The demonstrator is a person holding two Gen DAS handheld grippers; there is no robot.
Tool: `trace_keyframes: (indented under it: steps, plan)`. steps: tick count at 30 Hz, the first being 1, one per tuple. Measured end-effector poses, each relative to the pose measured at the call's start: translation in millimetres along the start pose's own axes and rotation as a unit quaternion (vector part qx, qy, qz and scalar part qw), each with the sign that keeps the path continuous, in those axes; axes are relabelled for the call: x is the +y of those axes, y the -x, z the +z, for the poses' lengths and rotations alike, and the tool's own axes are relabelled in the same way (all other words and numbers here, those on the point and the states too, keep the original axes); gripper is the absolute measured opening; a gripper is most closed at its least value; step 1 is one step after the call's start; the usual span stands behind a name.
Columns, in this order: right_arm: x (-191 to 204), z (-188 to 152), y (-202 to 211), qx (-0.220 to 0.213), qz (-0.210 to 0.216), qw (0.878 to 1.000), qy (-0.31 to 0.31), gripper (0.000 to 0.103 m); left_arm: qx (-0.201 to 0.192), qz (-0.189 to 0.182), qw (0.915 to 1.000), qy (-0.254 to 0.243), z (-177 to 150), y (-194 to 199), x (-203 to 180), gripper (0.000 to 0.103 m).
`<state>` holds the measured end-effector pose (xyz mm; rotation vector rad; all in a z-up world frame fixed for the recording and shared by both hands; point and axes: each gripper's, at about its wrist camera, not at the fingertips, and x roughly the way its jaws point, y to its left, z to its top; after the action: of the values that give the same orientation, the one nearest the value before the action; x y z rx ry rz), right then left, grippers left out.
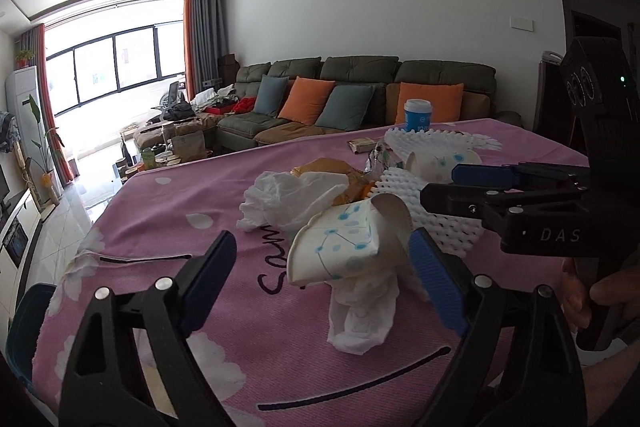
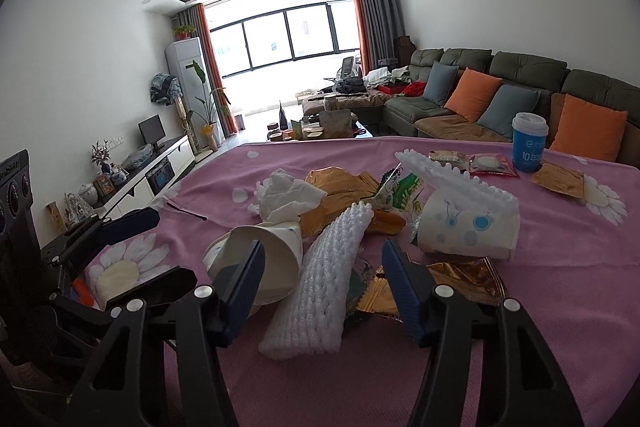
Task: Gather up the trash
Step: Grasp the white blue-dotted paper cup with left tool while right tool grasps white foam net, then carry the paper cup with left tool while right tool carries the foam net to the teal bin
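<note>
nearest the right wrist camera, the right gripper (image 2: 322, 287) hangs low over the pink tablecloth (image 2: 560, 287), its jaws spread wide and holding nothing. between them lies a white foam net sleeve (image 2: 320, 287), its long axis running from the camera up and away toward the pile, far end tilted slightly right. the left finger sits at the mouth of a crushed paper cup (image 2: 260, 255) lying on its side, opening toward the camera. gold wrappers (image 2: 464, 279) lie just beside the right finger.

on the left side, the left gripper (image 1: 322, 279) also stands wide open and empty, straddling the same crushed paper cup (image 1: 344, 247), which here lies on its side on a crumpled tissue (image 1: 360, 311), rim toward the lower left. the right gripper (image 1: 440, 183) reaches in level from the right, over the foam net.

farther off, a second paper cup (image 2: 468, 227) lies on its side under another foam net (image 2: 460, 183). a blue cup (image 2: 529, 143) stands upright at the far edge, before the green sofa (image 2: 500, 87).
</note>
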<state>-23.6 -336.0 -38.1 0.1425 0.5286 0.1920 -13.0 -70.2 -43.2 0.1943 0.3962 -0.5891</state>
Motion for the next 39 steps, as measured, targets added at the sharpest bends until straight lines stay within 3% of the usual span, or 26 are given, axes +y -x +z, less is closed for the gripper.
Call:
trace_keyframes:
  steps: [3,5,11,17,18,19,27,28,29,32,33,34,36,39]
  plan:
    - [-7.4,-4.1,-4.4,0.015,0.011,1.0,-0.018,0.048,0.018,-0.021,0.9996,-0.004,-0.2,-15.7,-6.8,0.08]
    - [-10.4,-5.8,-7.3,0.024,0.019,0.999,-0.028,0.037,0.035,-0.037,0.9987,0.005,-0.2,-24.4,-7.1,0.08]
    - [-11.3,-9.6,-13.1,0.038,0.037,0.998,-0.033,0.017,0.074,-0.048,0.9949,0.048,-2.0,-42.5,5.2,0.08]
    - [-6.9,-9.3,-16.6,0.045,0.063,0.996,-0.033,0.012,0.094,-0.086,0.9887,0.078,-5.1,-46.3,15.5,0.048]
    - [-5.7,-9.1,-16.8,0.046,0.068,0.996,-0.032,0.012,0.095,-0.091,0.9879,0.082,-5.4,-46.2,16.5,0.035]
    - [-4.4,-8.9,-16.8,0.046,0.071,0.996,-0.03,0.012,0.098,-0.095,0.9871,0.084,-5.6,-47.3,17.1,0.029]
    - [3.2,-4.2,-16.2,0.044,0.078,0.996,-0.011,0.012,0.082,-0.1,0.9875,0.09,-5.7,-41.2,22.4,0.015]
    - [3.9,-3.6,-16.2,0.044,0.081,0.996,-0.009,0.011,0.083,-0.104,0.9868,0.092,-5.4,-40.1,24.1,0.003]
    - [4.8,-3.3,-15.4,0.044,0.084,0.995,-0.007,0.011,0.084,-0.109,0.9859,0.096,-5.4,-39.7,25.7,0.001]
    - [11.2,-2.1,-15.8,0.044,0.083,0.996,0.008,0.011,0.083,-0.104,0.9868,0.092,-4.7,-36.5,26.7,0.003]
    - [14.2,-2.1,-15.8,0.044,0.083,0.995,0.012,0.011,0.082,-0.1,0.9874,0.091,-4.9,-36.1,25.9,0.012]
    - [16.8,-2.1,-15.5,0.043,0.083,0.995,0.017,0.011,0.08,-0.089,0.9889,0.088,-4.5,-35.4,25.6,0.028]
    - [21.8,-2.6,-14.2,0.042,0.083,0.995,0.024,0.011,0.072,-0.068,0.9919,0.079,-4.2,-32.7,25.2,0.044]
    - [24.1,-2.5,-15.1,0.044,0.082,0.995,0.025,0.011,0.064,-0.067,0.9935,0.066,-0.2,-32.1,22.3,0.044]
